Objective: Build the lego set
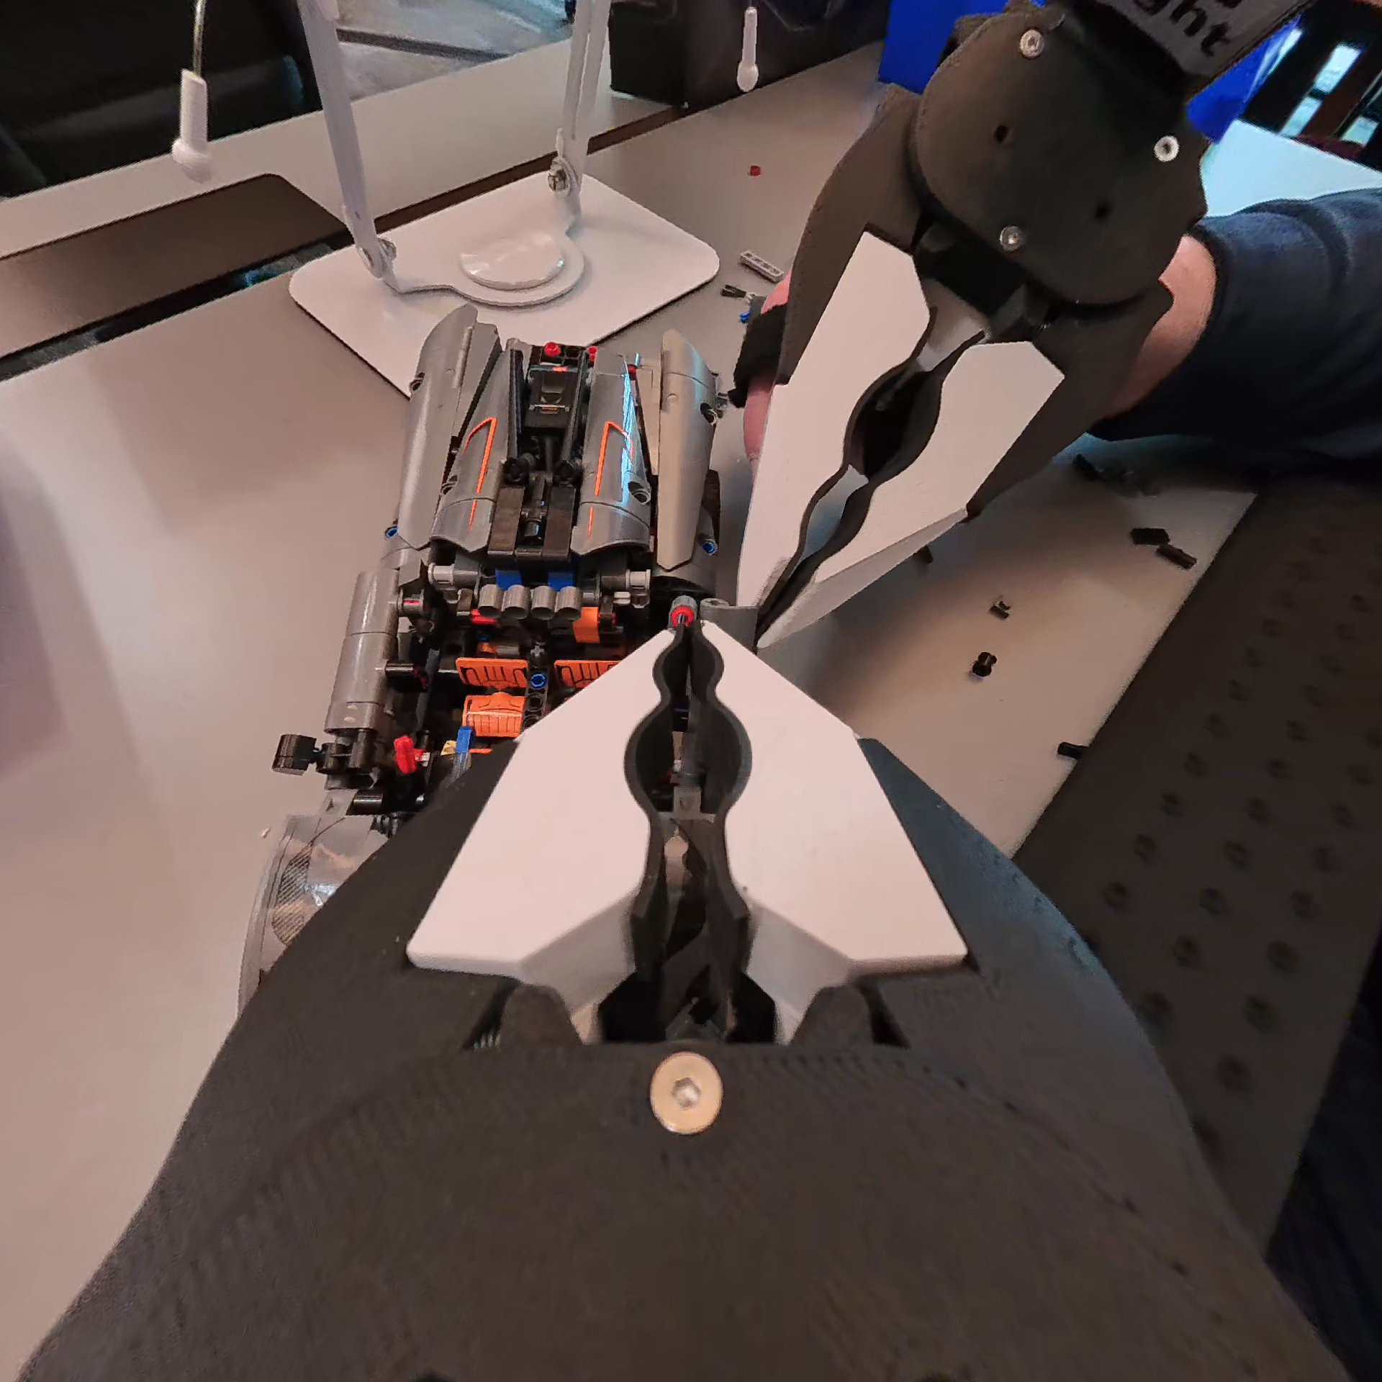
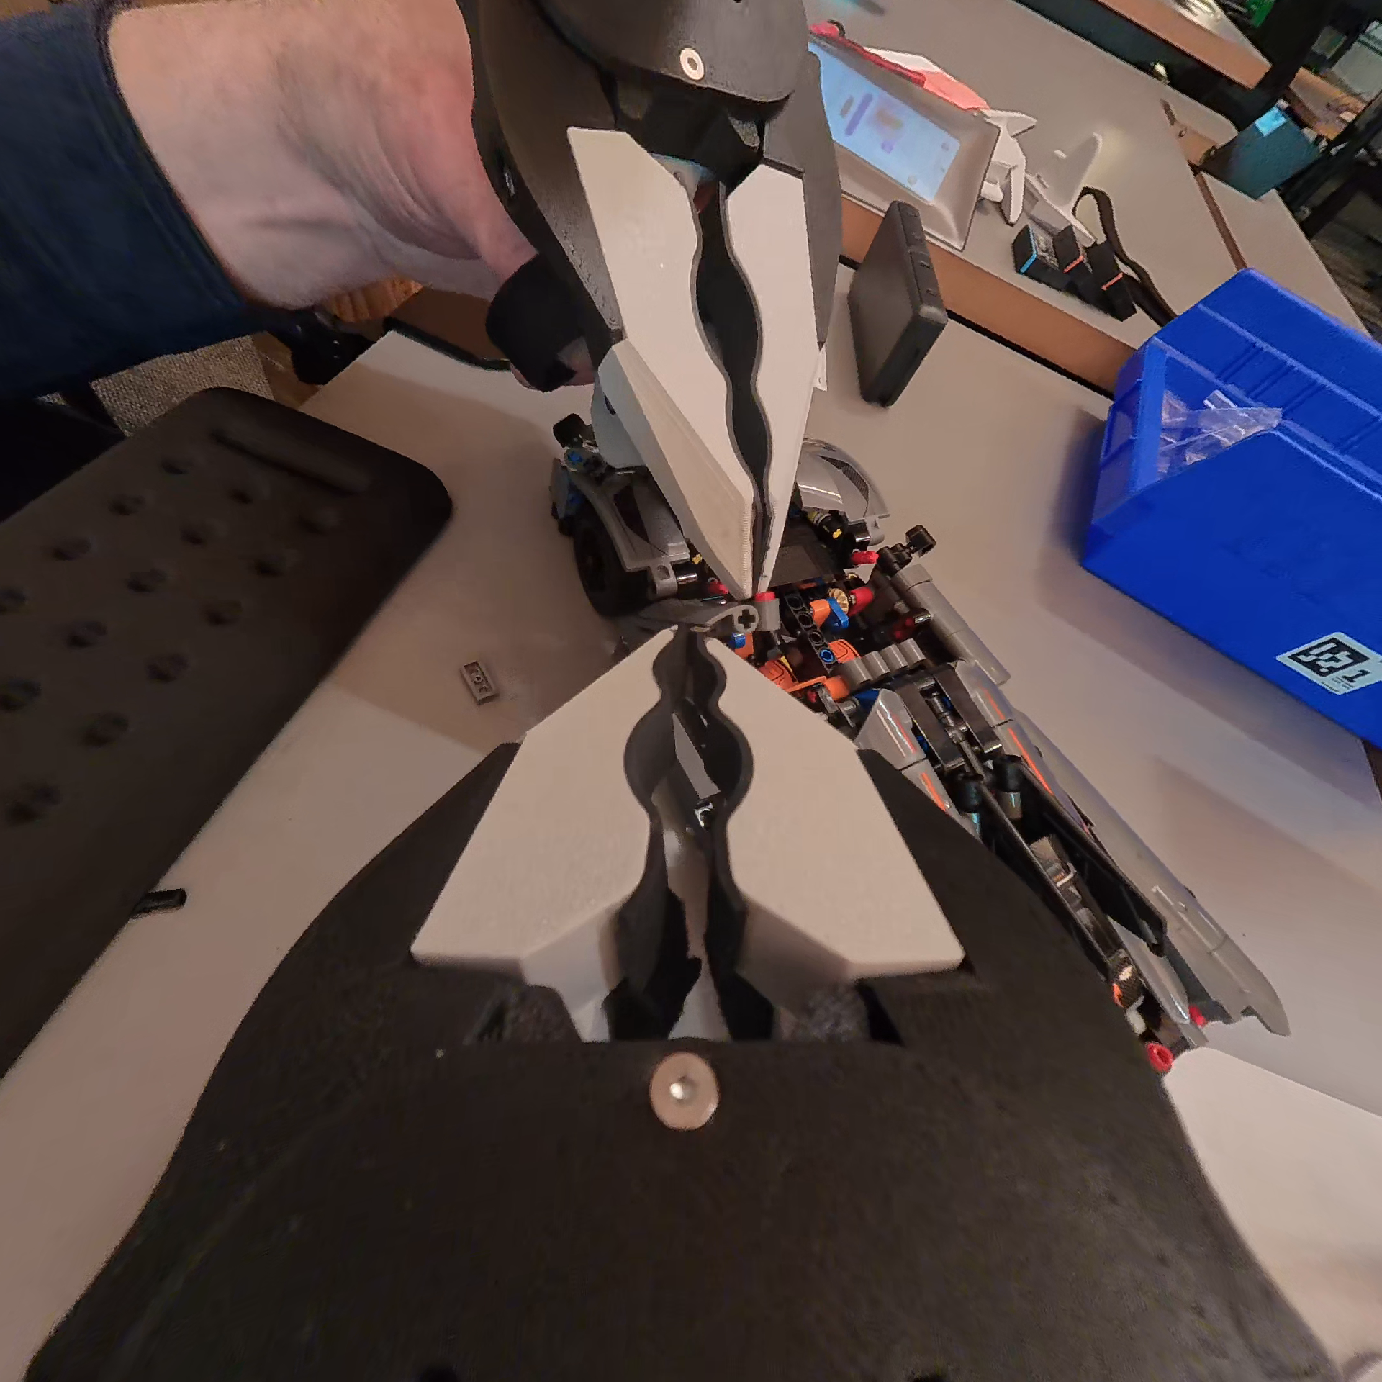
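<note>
A grey, black and orange lego car (image 1: 523, 478) lies on the pale table (image 1: 149, 598); it also shows in the right wrist view (image 2: 935, 710). My left gripper (image 1: 684, 630) is shut, its tips pinching a red pin (image 1: 680, 615) at the car's near right corner. My right gripper (image 1: 763, 628) comes in from the upper right, shut, its tips at a grey curved piece (image 1: 722, 612) beside that pin. In the right wrist view my right gripper (image 2: 686, 636) is closed on this grey piece (image 2: 736, 618), and the left gripper (image 2: 751, 594) meets it from above.
A white lamp base (image 1: 658, 262) stands behind the car. A black perforated mat (image 1: 1234, 748) lies to the right, with small black parts (image 1: 986, 662) beside it. A blue bin (image 2: 1256, 508), a black box (image 2: 897, 299), a screen (image 2: 897, 134) and a small grey plate (image 2: 478, 682) are on the table. Both grippers' tips are close together, under 4 cm apart.
</note>
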`<action>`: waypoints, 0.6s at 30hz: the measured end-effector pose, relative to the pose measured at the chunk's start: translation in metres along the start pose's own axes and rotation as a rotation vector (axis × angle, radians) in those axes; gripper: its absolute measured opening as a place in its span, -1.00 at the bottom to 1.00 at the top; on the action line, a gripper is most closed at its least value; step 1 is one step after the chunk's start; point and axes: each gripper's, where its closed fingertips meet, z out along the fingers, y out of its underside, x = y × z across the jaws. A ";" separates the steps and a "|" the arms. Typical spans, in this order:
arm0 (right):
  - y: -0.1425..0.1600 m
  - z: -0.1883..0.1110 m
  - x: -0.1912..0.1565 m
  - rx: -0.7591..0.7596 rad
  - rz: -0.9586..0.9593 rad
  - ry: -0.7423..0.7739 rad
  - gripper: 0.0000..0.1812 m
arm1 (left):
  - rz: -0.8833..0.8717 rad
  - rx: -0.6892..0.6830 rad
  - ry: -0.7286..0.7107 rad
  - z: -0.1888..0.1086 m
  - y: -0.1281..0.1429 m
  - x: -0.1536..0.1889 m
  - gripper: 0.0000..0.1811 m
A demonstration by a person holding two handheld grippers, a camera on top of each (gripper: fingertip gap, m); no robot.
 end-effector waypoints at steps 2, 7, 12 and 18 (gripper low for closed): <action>0.000 0.000 0.000 -0.002 0.003 -0.002 -1.00 | -0.002 0.001 -0.002 0.000 0.000 0.000 -1.00; 0.003 -0.002 0.003 -0.014 0.016 0.000 -1.00 | -0.004 0.001 -0.044 -0.004 -0.002 -0.008 -1.00; 0.010 -0.005 0.006 -0.069 0.015 -0.001 -1.00 | 0.014 -0.110 -0.056 0.009 0.010 -0.011 -0.97; 0.023 -0.007 0.006 -0.188 -0.003 -0.011 -1.00 | 0.080 -0.239 -0.106 0.007 0.025 -0.012 -0.93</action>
